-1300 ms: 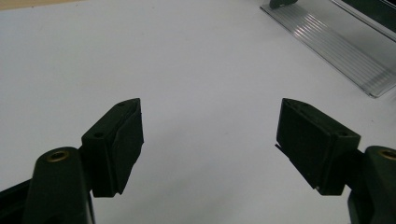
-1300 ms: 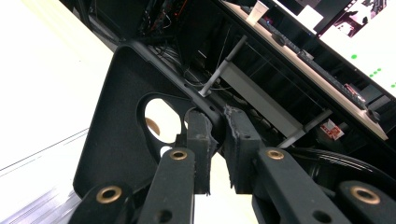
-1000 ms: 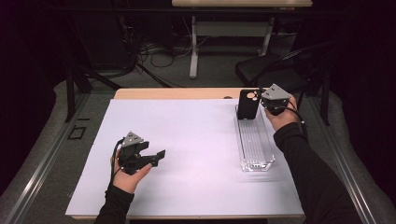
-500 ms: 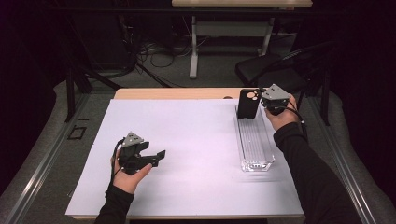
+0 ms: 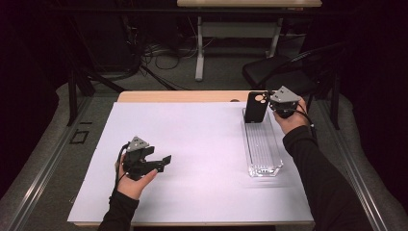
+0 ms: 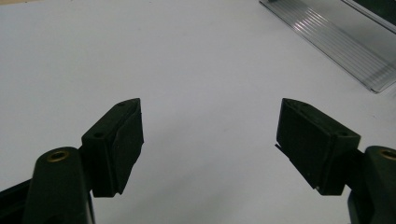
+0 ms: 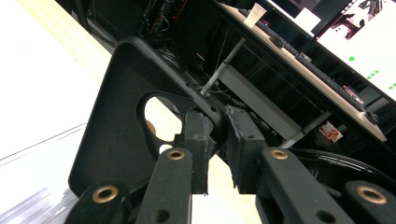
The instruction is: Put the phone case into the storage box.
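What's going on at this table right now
A person is working at a white-covered table with a tool in each hand. The right tool is shut on the edge of a black phone case, holding it upright at the far end of a clear plastic tray. The left tool is open with nothing in it, near the front left of the table.

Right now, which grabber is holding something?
The right gripper, at the table's far end, pinches a black phone case above the clear tray. The left gripper is open and empty.
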The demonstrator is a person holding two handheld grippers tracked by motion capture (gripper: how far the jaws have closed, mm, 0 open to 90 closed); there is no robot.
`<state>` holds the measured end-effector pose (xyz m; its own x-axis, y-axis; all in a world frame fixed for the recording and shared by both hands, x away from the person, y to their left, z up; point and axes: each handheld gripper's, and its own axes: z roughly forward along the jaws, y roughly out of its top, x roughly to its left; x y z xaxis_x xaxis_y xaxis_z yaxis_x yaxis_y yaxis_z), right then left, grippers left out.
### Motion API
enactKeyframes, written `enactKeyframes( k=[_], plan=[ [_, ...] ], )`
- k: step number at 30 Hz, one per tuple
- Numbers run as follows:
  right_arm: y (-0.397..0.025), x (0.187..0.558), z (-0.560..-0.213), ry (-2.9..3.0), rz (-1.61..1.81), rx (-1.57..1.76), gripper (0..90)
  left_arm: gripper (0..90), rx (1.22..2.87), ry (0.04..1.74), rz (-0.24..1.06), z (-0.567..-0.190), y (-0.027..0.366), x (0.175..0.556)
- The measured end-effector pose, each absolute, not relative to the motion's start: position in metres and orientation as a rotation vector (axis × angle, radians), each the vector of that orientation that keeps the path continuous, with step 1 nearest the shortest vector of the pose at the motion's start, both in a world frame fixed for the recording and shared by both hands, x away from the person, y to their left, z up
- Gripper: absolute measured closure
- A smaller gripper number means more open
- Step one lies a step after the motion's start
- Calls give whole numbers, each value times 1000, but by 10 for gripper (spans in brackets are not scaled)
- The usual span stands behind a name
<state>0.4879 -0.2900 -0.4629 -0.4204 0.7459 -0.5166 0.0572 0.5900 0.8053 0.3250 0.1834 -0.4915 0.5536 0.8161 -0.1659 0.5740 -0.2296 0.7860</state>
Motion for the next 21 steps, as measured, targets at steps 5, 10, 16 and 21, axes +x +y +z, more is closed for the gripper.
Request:
enactKeyframes(
  k=[5, 10, 16, 21],
  plan=[
    [-290, 488, -463, 1863, 900, 653, 767, 237, 1928, 1126, 352, -492, 183, 325],
    [-289, 488, -464, 1871, 894, 664, 733, 237, 1932, 1127, 350, -493, 182, 325],
    [-289, 489, -464, 1880, 887, 670, 688, 237, 1932, 1129, 349, -493, 182, 325],
    [-289, 489, -464, 1871, 891, 683, 631, 237, 1934, 1127, 349, -494, 181, 325]
  ],
)
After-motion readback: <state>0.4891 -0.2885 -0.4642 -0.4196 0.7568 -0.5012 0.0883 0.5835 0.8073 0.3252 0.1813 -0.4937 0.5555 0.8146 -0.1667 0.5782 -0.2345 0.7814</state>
